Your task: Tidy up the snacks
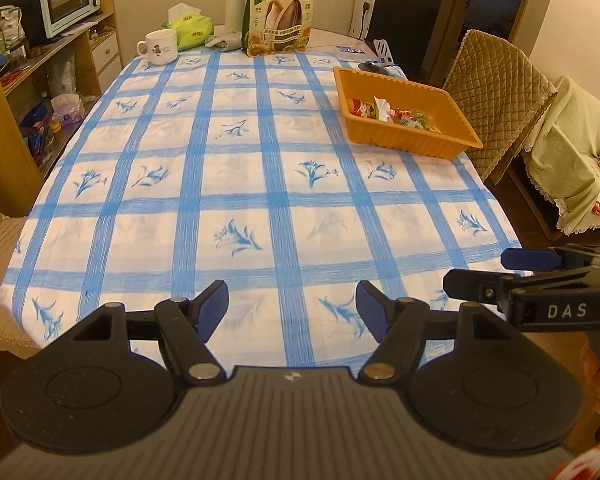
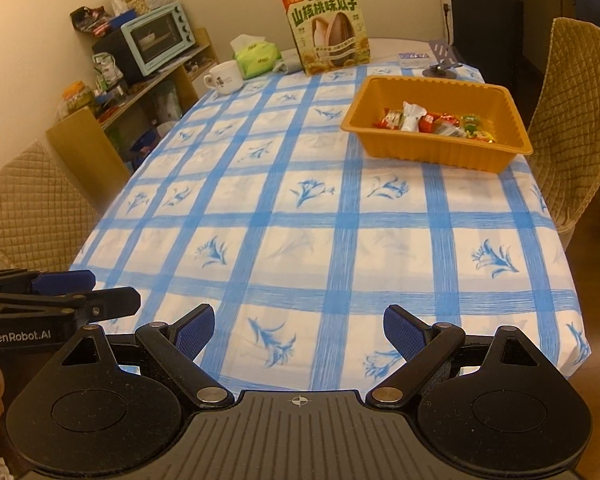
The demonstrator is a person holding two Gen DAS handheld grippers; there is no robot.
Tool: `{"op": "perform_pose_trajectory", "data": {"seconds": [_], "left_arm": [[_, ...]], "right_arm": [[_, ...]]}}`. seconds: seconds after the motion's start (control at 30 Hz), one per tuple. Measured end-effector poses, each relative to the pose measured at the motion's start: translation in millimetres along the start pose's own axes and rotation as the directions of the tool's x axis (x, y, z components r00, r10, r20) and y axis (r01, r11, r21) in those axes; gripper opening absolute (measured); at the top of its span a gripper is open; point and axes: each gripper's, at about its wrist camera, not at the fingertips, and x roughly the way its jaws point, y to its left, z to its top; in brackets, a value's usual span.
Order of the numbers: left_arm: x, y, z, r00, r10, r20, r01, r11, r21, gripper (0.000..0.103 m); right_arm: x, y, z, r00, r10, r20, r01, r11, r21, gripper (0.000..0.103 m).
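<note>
Snacks (image 2: 436, 122) lie in orange tray (image 2: 440, 152) — table's right.

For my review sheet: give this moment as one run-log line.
left gripper: open, empty | right gripper: open, empty | snacks: in orange tray | tablecloth: no loose snacks visible

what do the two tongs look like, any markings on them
Both tongs, left and right, are black plastic with blue textured pads, silver pivot pins and a ribbed grey base. The right one reads "DAS" on its side, the left "GenRobot.AI".
</note>
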Motion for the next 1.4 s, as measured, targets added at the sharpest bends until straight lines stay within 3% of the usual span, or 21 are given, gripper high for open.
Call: {"op": "perform_pose_trajectory", "data": {"seconds": [1.4], "left_arm": [[-5, 5, 1, 1.0, -0.013, 0.011, 0.013, 1.0, -0.004, 0.068]], "right_arm": [[8, 10, 4, 1.0, 0.008, -0.015, -0.008, 1.0, -0.02, 0.091]]}}
